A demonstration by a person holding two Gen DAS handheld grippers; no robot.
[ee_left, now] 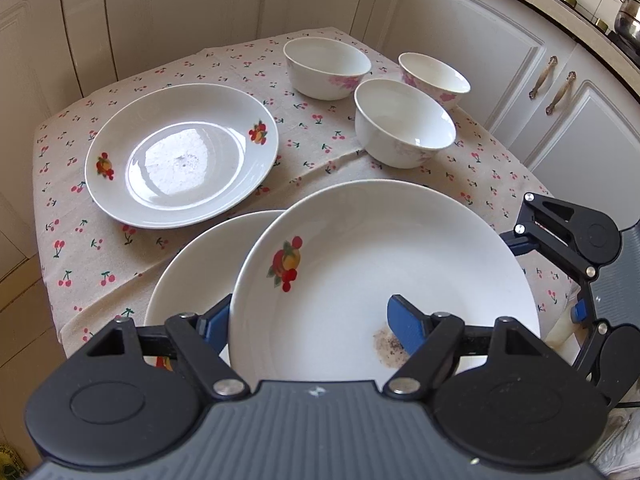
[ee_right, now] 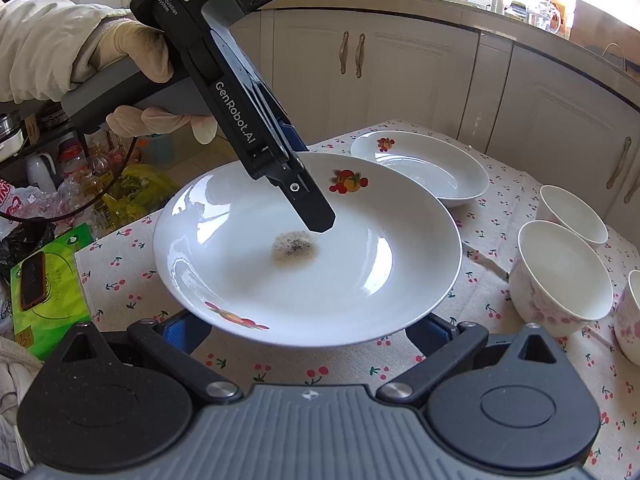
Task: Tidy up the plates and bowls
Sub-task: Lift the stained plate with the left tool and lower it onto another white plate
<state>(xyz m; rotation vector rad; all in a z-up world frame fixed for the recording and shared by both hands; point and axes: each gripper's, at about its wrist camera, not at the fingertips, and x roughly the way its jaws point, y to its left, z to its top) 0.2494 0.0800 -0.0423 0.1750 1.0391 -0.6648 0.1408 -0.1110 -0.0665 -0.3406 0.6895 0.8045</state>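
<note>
Closest in the left wrist view, the left gripper (ee_left: 308, 326) clamps the stained plate's (ee_left: 384, 264) rim, hiding most of a second plate (ee_left: 192, 272) beneath, while in the right wrist view that plate's (ee_right: 304, 252) underside covers the right gripper's fingertips (ee_right: 188, 330), so I cannot tell its grip.

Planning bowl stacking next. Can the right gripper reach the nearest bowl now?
Probably yes. The right gripper has its jaws open, and the nearest bowl stands uncovered just beside it. The stained plate held by the left gripper hangs clear of that path.
</note>
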